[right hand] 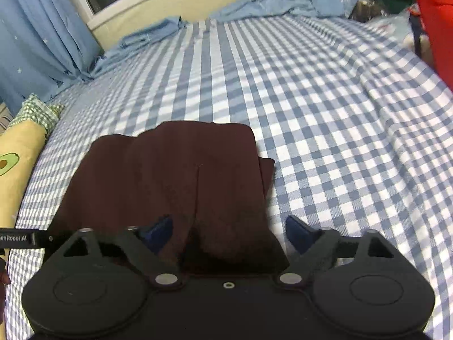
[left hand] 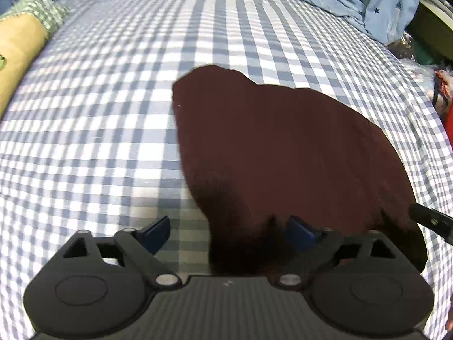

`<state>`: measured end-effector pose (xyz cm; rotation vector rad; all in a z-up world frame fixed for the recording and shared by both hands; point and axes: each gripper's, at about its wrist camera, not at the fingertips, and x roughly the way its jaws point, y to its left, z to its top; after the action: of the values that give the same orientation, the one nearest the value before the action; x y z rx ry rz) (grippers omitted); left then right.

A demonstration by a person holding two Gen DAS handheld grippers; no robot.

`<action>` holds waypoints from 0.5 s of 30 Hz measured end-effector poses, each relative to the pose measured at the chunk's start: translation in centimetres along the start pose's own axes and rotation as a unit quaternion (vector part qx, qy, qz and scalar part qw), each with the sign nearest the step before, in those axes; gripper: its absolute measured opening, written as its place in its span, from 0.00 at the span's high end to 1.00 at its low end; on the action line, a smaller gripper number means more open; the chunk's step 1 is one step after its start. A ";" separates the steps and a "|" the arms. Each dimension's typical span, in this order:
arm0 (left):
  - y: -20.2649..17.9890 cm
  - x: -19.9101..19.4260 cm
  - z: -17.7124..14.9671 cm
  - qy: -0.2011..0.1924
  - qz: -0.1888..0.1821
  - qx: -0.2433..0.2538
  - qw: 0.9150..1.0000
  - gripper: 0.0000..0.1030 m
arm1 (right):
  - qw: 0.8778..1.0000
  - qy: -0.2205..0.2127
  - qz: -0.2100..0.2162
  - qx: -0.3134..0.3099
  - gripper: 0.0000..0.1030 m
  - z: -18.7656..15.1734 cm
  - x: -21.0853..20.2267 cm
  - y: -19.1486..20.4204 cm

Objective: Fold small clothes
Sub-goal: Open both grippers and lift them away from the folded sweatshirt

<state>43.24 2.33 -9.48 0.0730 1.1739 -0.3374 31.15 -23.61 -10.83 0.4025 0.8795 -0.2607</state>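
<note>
A dark maroon garment (left hand: pixel 283 153) lies flat on the blue-and-white checked bed sheet (left hand: pixel 99 130). My left gripper (left hand: pixel 229 232) is open, its blue fingertips straddling the garment's near left edge. The garment also shows in the right wrist view (right hand: pixel 175 178), with a folded layer and a centre seam. My right gripper (right hand: pixel 229 232) is open over the garment's near right edge. The right gripper's body (left hand: pixel 430 221) shows at the right edge of the left wrist view, and the left gripper's body (right hand: pixel 22 238) at the left edge of the right wrist view.
A yellow pillow with green checked trim (left hand: pixel 19 45) lies at the bed's left side, also in the right wrist view (right hand: pixel 17 153). Blue star curtains (right hand: pixel 36 36) and a cream headboard (right hand: pixel 181 2) stand behind. A red object (right hand: pixel 436 25) and clutter lie at the right.
</note>
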 end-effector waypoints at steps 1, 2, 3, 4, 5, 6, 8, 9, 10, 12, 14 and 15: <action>0.0 -0.5 -0.3 -0.010 0.007 -0.003 1.000 0.05 | 1.000 -0.008 0.000 0.001 0.06 -0.5 -0.7 -0.1; 0.0 -1.3 -0.6 -0.024 0.013 -0.006 1.000 0.04 | 1.000 -0.018 0.001 -0.002 0.06 -0.9 -1.5 0.0; -0.1 -1.8 -0.8 -0.038 0.017 -0.008 0.999 0.03 | 1.000 -0.027 0.000 -0.006 0.04 -1.2 -2.3 0.2; -0.1 -2.5 -1.1 -0.050 0.020 -0.007 0.999 0.01 | 0.999 -0.034 -0.001 -0.010 0.02 -1.3 -3.0 0.6; -0.3 -3.3 -1.4 -0.061 0.024 -0.005 0.998 0.01 | 0.999 -0.043 -0.003 -0.015 0.01 -1.6 -3.9 0.8; -0.6 -4.0 -1.7 -0.071 0.028 -0.005 0.997 0.01 | 0.998 -0.054 -0.004 -0.024 0.01 -1.9 -4.9 0.9; -0.9 -5.3 -2.3 -0.088 0.031 -0.004 0.996 0.01 | 0.996 -0.076 -0.005 -0.040 0.01 -2.1 -6.4 1.4; -1.1 -6.0 -2.8 -0.095 0.032 -0.002 0.995 0.01 | 0.995 -0.087 -0.006 -0.045 0.01 -2.3 -7.3 1.5; -1.3 -6.5 -3.2 -0.101 0.033 -0.002 0.994 0.01 | 0.994 -0.096 -0.007 -0.046 0.01 -2.4 -8.1 1.5; -1.8 -7.8 -4.4 -0.119 0.041 -0.003 0.992 0.01 | 0.993 -0.113 -0.009 -0.041 0.01 -2.7 -9.6 1.4; -2.2 -8.8 -5.5 -0.136 0.051 -0.004 0.989 0.01 | 0.991 -0.128 -0.009 -0.038 0.01 -3.2 -11.2 1.2; -2.5 -9.3 -5.9 -0.141 0.056 -0.003 0.988 0.01 | 0.990 -0.135 -0.008 -0.039 0.01 -3.4 -11.9 1.2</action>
<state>34.01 3.41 -2.99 0.0828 0.8867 -0.2356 21.98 -20.40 -3.14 0.2797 0.6254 -0.2876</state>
